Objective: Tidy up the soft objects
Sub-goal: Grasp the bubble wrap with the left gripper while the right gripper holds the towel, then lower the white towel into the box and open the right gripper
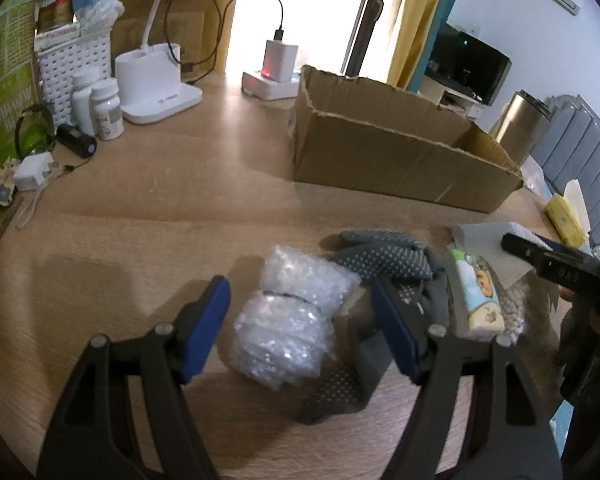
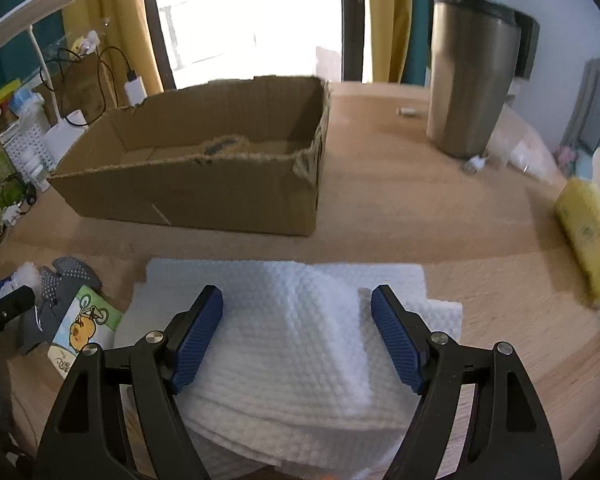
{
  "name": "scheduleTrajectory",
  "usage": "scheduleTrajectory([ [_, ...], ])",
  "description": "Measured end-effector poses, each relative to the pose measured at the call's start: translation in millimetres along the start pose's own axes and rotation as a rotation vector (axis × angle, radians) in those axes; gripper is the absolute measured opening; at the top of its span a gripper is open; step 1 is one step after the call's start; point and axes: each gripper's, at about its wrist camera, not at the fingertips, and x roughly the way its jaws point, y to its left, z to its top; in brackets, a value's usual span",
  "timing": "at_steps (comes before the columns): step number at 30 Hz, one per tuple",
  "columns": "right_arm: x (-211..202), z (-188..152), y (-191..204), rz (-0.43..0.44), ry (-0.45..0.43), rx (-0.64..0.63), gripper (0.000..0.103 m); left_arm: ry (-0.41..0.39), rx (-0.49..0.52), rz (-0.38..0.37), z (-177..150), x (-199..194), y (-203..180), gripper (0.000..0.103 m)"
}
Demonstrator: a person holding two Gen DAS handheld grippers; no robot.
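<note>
Straddling bubble wrap (image 1: 288,320), left tool (image 1: 300,320) gapes beside glove (image 1: 384,260).

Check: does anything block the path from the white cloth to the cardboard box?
Nothing visible does. The cloth lies between the right hand-held gripper's open jaws; only bare table separates it from the box.

A lived-in bedroom: padded headboard (image 1: 580,136), television (image 1: 472,64), yellow curtains (image 2: 384,20), cluttered wooden desk (image 1: 180,208).
</note>
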Motion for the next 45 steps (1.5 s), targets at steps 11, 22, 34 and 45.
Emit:
scheduleTrajectory([
  [11, -2, -1, 0, 0.02, 0.001, -0.022, 0.027, 0.003, -0.051, -0.052, -1, -1, 7, 0.053],
  [22, -23, 6, 7, 0.036, -0.065, -0.07, 0.017, 0.014, 0.027, -0.029, 0, -1, -5, 0.04],
  [34, -68, 29, 8, 0.05, -0.197, -0.107, 0.016, -0.106, 0.076, -0.054, 19, -41, -26, 0.04],
  [45, -96, 48, 4, 0.068, -0.284, -0.114, 0.016, -0.193, 0.083, -0.075, 44, -65, -37, 0.04],
])
